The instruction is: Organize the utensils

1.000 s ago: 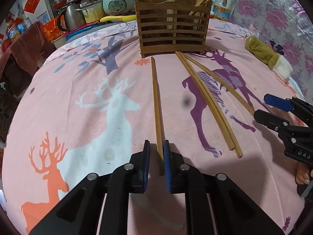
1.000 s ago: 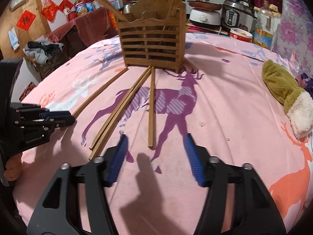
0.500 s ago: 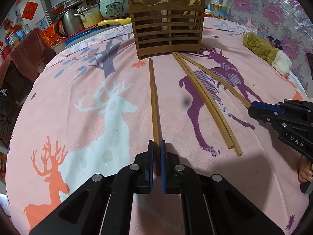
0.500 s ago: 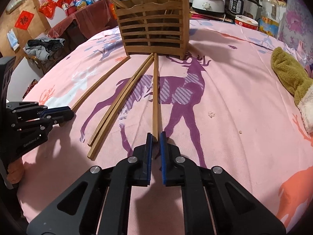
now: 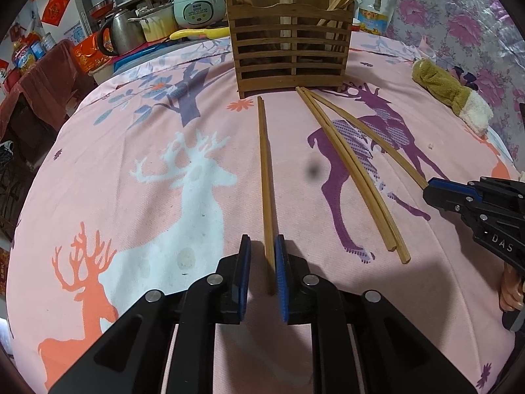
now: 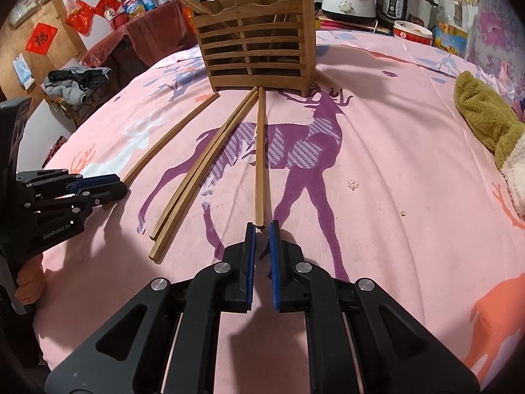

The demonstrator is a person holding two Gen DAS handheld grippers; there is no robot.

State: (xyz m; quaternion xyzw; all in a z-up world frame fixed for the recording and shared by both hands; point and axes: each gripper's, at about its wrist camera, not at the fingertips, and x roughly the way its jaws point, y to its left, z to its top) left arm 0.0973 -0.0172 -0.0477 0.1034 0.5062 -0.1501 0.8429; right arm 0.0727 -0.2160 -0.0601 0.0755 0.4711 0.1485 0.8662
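Several wooden chopsticks lie on the pink deer-print cloth in front of a slatted wooden holder (image 5: 290, 57) that shows in the right wrist view too (image 6: 259, 55). My left gripper (image 5: 262, 246) is narrowly open, its pads on either side of the near end of one chopstick (image 5: 265, 177), with small gaps. My right gripper (image 6: 262, 233) is narrowly open; the near tip of another chopstick (image 6: 260, 161) lies just at its fingertips. A pair of chopsticks (image 6: 203, 170) lies between the two grippers. The holder has several chopsticks standing in it.
A green and white sock (image 5: 449, 95) lies at the right on the cloth (image 5: 131, 138). Pots, a rice cooker (image 5: 197, 8), a kettle and bottles crowd the far side behind the holder. The right gripper shows at the right edge of the left wrist view (image 5: 430, 193).
My left gripper closed around the chopstick half a second ago and has now opened slightly. My right gripper went from wide open to nearly closed at its chopstick's tip and moved closer.
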